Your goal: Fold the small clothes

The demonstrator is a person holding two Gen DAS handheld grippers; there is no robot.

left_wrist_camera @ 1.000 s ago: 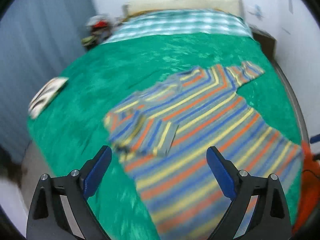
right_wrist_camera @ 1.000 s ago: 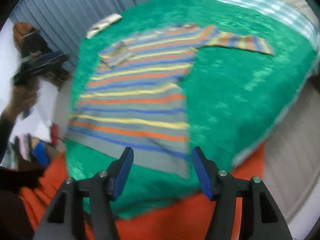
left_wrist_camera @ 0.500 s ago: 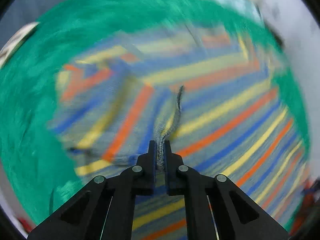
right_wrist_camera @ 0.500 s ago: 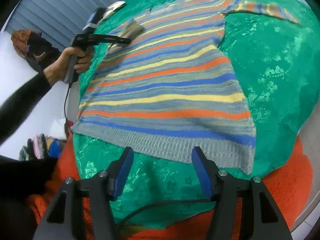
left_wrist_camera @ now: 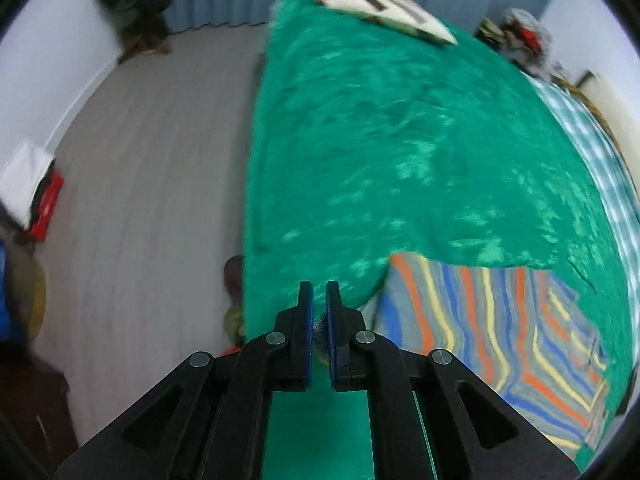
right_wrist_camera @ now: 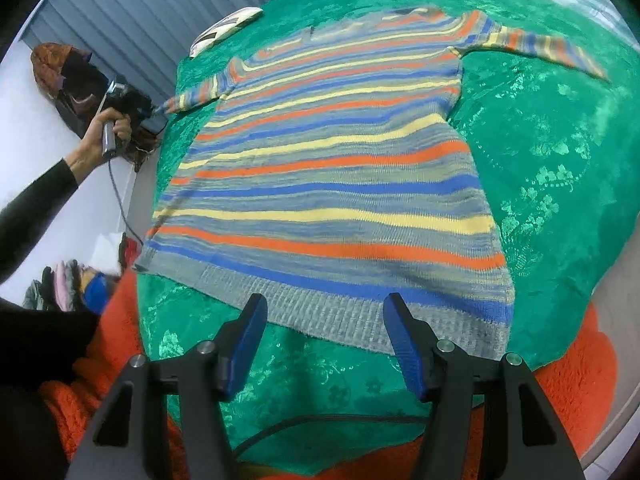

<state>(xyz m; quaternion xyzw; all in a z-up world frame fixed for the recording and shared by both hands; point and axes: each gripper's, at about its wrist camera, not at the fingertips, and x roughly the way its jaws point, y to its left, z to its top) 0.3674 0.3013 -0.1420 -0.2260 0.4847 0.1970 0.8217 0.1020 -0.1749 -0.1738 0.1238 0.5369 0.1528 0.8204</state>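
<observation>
A bedroom in a home.
A wide bed (left_wrist_camera: 360, 140) under a green patterned blanket (right_wrist_camera: 560, 152) fills the room, with a checked sheet (left_wrist_camera: 600, 152) at its far end, grey-blue curtains (right_wrist_camera: 140, 12) along one wall, and clothes heaped on the floor (left_wrist_camera: 140, 200).

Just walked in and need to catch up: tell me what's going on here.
A person is laying out a striped sweater on a bed's green blanket with a handheld gripper in each hand. The left gripper is shut on the cuff of the left sleeve, holding it out to the side past the bed's edge. The right gripper hangs open just over the grey hem, gripping nothing. No fold is made yet.
</observation>
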